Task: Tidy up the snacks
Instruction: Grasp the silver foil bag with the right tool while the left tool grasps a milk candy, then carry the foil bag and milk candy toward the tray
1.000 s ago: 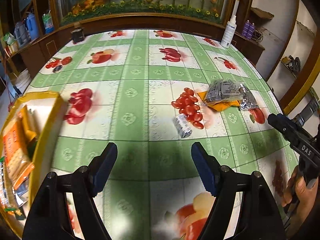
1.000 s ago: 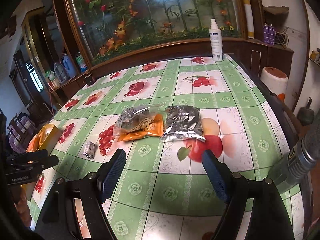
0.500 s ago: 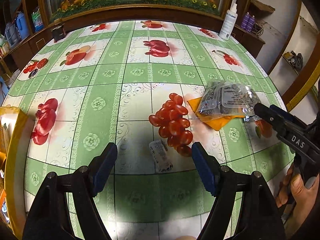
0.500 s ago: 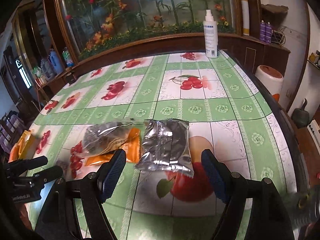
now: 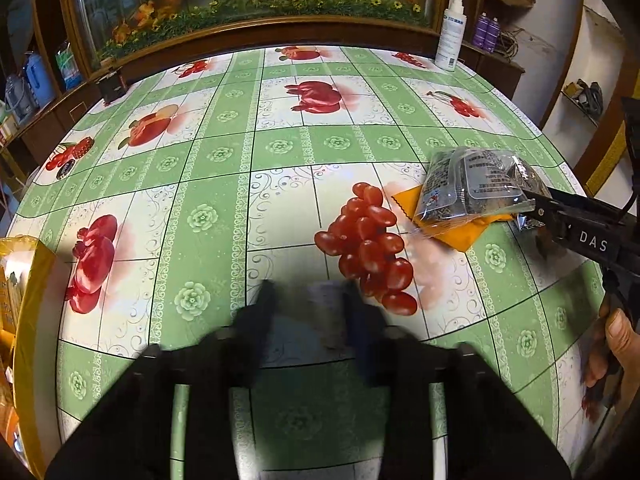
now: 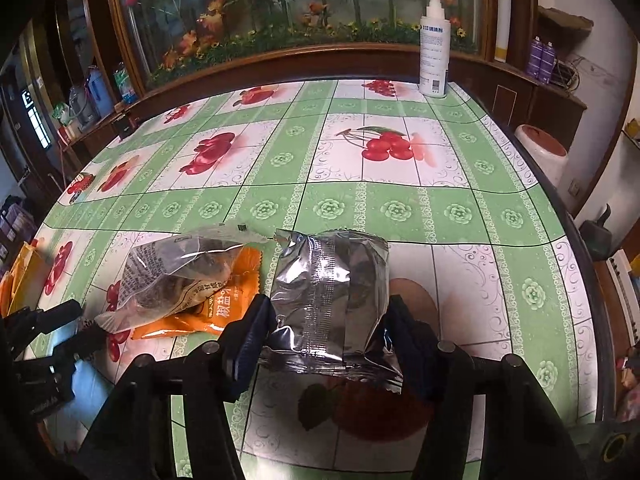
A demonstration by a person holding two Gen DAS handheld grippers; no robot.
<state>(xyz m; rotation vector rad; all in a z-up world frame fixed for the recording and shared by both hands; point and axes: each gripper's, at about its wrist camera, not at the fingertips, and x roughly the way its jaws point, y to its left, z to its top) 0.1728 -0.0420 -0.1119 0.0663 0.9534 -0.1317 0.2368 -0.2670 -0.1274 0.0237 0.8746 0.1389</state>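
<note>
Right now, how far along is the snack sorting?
Done: some packets already sit in the yellow box. In hand: the left hand-held gripper has closed around a small packet, though blur hides the contact; the right hand-held gripper is closing around the silver pouch. Left: the clear bag and the orange packet under it, on the table.

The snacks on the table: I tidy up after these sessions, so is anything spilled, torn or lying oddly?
Nothing looks spilled or torn. The one untidy spot: the clear packet lies askew on top of the orange packet, partly covering it. The silver packet is crinkled but closed, sitting between the right gripper jaws, which are closing.
</note>
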